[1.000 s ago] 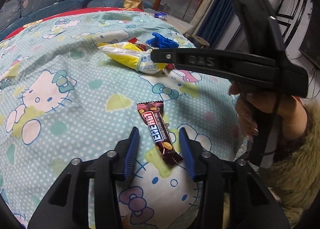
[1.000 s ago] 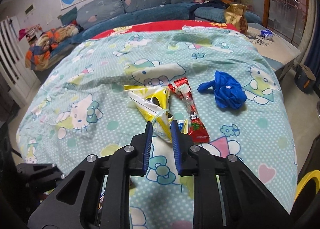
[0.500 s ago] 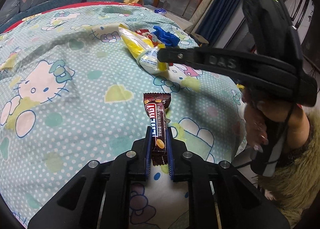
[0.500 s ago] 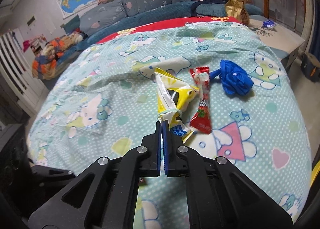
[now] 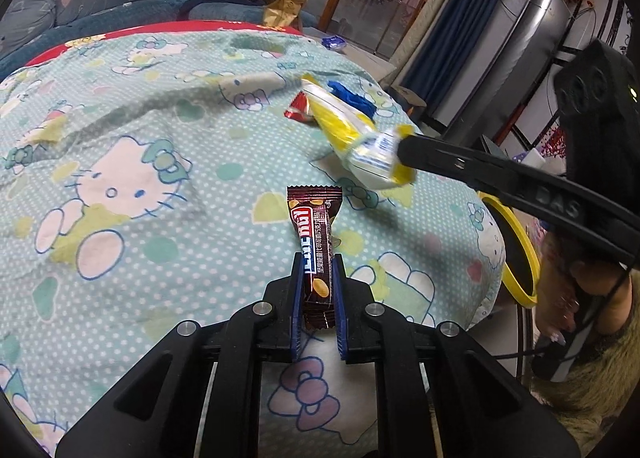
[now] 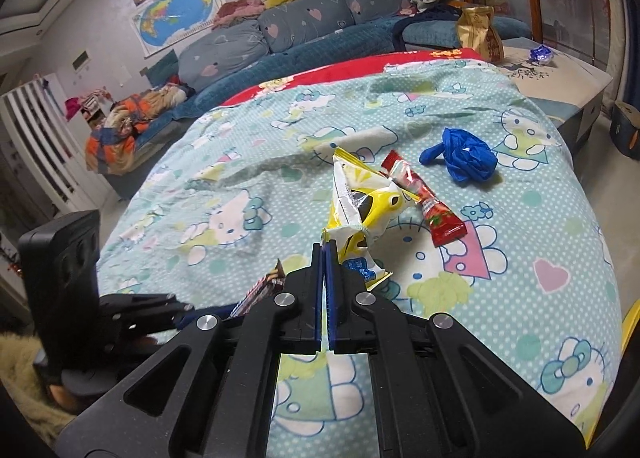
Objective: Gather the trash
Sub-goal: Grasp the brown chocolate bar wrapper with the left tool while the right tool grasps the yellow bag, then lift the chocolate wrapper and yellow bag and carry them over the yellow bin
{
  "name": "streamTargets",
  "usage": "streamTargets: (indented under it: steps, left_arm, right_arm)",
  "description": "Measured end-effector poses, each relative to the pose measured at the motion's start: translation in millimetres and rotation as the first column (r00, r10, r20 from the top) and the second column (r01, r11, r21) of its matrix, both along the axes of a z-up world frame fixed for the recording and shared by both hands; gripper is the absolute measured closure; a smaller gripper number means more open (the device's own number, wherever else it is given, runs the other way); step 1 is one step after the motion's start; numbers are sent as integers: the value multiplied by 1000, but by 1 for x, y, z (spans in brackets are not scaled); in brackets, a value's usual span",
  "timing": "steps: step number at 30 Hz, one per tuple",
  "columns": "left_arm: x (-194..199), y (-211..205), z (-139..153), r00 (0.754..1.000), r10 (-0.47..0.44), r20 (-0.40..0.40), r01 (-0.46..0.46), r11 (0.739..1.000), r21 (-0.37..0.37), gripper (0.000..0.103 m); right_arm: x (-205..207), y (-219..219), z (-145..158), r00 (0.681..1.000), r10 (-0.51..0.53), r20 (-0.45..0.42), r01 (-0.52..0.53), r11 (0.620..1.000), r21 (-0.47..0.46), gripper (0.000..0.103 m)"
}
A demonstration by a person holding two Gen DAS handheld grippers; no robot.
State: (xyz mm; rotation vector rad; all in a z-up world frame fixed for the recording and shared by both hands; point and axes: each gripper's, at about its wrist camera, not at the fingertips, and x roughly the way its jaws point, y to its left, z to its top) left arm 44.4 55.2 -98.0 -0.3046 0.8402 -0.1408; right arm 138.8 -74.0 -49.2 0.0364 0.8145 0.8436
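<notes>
My left gripper point(image 5: 317, 258) is shut on a brown candy bar wrapper point(image 5: 314, 242), which sticks forward from between its blue pads just above the patterned bedspread point(image 5: 160, 186). My right gripper point(image 6: 324, 248) is shut on the corner of a yellow and white snack bag point(image 6: 362, 206), lifted off the cloth; it shows in the left wrist view as the snack bag point(image 5: 352, 138) at the end of the right gripper point(image 5: 404, 146). A red wrapper point(image 6: 424, 198) and a crumpled blue bag point(image 6: 464, 154) lie on the bedspread beyond.
A yellow-rimmed bin point(image 5: 516, 254) stands off the bed's right edge beside the person's hand point(image 5: 568, 298). A sofa point(image 6: 280, 34) runs along the far side. A low table point(image 6: 560, 74) with a gold bag point(image 6: 480, 32) stands at the back right.
My left gripper closed on the brown wrapper and raised it a little. My right gripper pinched shut on the yellow bag and lifted it off the bedspread.
</notes>
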Motion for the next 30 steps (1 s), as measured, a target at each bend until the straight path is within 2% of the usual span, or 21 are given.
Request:
streamTargets:
  steps: [12,19,30]
  left_arm:
    - [5,-7,25,998,-8,61,7,1000,17,90]
    - [14,-27,40,993,-52,102,49,998,33,90]
    - [27,-64,56,981,-132,144,126,991,47,90]
  right_arm:
    - [-13,-29,20,999,-44,32,43,999,27,103]
    - [-14,-58,27,993,-113,45,112,993,35,103]
    - [-13,-117,35,965,-253,75,250,967,50,103]
